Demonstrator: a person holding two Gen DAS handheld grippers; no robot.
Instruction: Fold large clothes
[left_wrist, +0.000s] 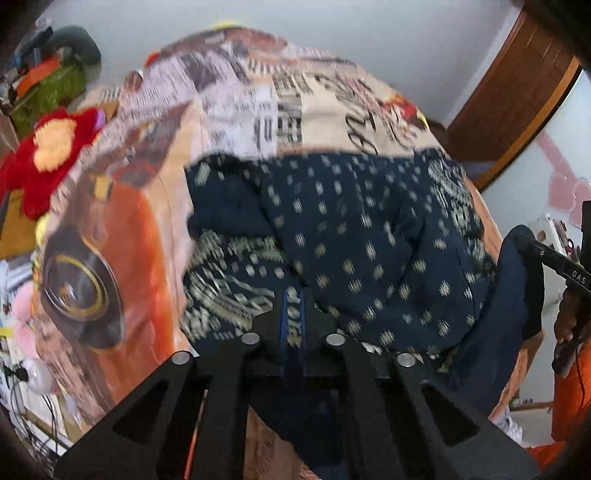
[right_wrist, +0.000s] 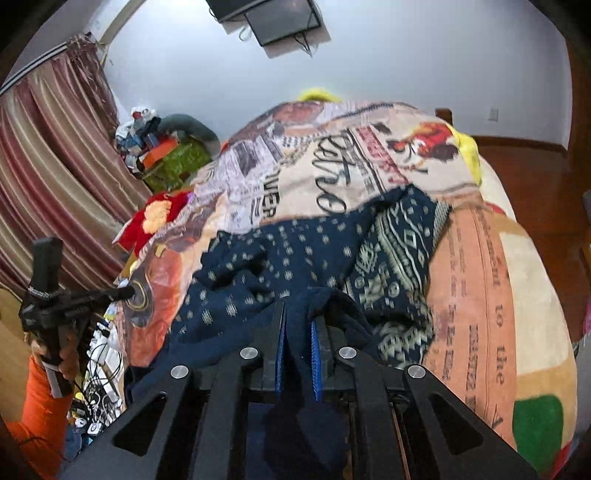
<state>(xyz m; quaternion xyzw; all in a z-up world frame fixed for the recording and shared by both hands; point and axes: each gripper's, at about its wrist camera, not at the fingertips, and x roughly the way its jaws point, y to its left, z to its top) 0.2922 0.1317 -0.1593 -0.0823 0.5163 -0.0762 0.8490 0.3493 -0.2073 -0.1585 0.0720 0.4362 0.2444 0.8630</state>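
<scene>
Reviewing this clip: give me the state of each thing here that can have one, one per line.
Left gripper: shut on the navy garment.
Right gripper: shut on the navy garment.
Navy garment: rumpled, unfolded, near edge lifted off the blanket.
Printed blanket: spread over the bed.
Wall screen: dark.
Curtain: drawn.

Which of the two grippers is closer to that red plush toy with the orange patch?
Left. The left gripper holds the navy patterned garment on the toy's side of the bed. The right gripper grips the garment's far side, away from the red plush toy.
</scene>
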